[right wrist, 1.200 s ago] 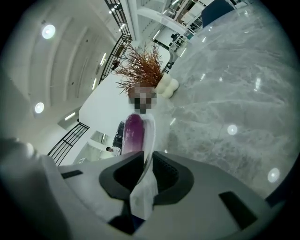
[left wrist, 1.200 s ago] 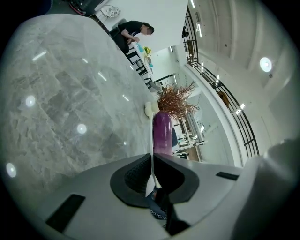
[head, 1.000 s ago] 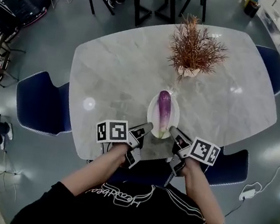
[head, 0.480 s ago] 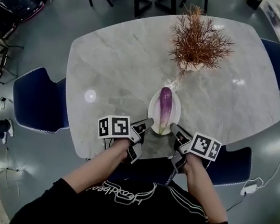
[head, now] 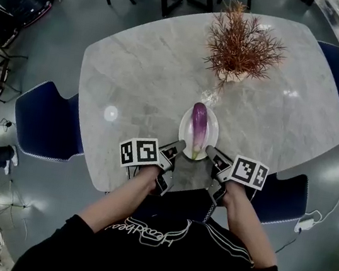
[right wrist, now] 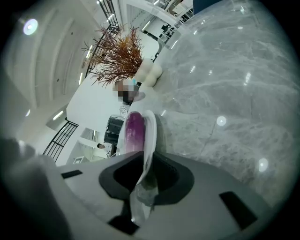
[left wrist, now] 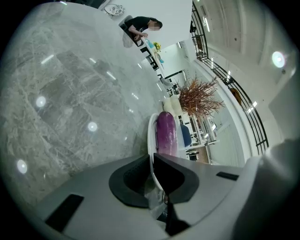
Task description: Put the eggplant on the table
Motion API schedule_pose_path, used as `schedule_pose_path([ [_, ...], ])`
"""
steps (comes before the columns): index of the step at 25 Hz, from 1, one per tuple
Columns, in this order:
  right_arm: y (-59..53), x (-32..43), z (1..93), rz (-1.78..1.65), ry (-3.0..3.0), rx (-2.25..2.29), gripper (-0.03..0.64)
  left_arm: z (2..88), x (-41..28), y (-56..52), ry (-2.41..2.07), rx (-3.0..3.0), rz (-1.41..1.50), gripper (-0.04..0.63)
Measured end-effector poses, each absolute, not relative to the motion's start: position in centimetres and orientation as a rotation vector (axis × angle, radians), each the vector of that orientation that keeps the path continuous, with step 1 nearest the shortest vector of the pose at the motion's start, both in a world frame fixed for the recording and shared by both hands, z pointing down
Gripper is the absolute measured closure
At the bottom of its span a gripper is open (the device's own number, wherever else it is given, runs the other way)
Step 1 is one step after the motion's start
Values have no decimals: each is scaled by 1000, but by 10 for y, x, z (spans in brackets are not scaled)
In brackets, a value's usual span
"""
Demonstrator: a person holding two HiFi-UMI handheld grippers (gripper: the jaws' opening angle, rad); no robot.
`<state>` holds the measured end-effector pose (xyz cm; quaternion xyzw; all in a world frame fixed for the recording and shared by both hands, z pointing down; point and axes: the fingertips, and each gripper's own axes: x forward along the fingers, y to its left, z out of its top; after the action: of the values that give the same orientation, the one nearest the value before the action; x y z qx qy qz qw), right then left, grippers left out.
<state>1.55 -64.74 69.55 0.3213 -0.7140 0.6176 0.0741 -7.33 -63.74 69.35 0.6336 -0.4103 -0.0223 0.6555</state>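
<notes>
A purple eggplant (head: 197, 124) lies lengthwise on a white plate (head: 208, 135) near the front edge of the marble table (head: 139, 82). My left gripper (head: 177, 149) is shut on the plate's near-left rim and my right gripper (head: 212, 154) on its near-right rim. The left gripper view shows the eggplant (left wrist: 166, 133) on the plate (left wrist: 151, 133), with the rim running in between the jaws of the left gripper (left wrist: 153, 163). In the right gripper view, the plate (right wrist: 151, 129) edge is clamped by the right gripper (right wrist: 145, 166) just below the eggplant (right wrist: 133, 133). Whether the plate rests on the table I cannot tell.
A dried reddish plant in a white vase (head: 239, 47) stands on the table just beyond the plate. Blue chairs sit at the left (head: 50, 122), the far right (head: 336, 69) and the near right (head: 284, 198). Black table legs and a seated person are beyond the far edge.
Both grippers have carried the plate with the eggplant a little farther over the table, toward the plant. Both stay shut on the rim.
</notes>
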Motion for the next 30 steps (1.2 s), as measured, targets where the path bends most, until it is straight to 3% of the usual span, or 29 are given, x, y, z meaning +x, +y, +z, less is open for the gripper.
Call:
schedule_pose_path([
  [15, -652, 15, 691, 1857, -2174, 1006, 551, 701, -69, -635, -921, 1406, -28, 574],
  [23, -652, 15, 691, 1815, -2181, 1015, 551, 699, -74, -639, -950, 1418, -29, 508],
  [30, -647, 20, 691, 1704, -2150, 1051, 551, 690, -77, -633, -944, 1425, -32, 506],
])
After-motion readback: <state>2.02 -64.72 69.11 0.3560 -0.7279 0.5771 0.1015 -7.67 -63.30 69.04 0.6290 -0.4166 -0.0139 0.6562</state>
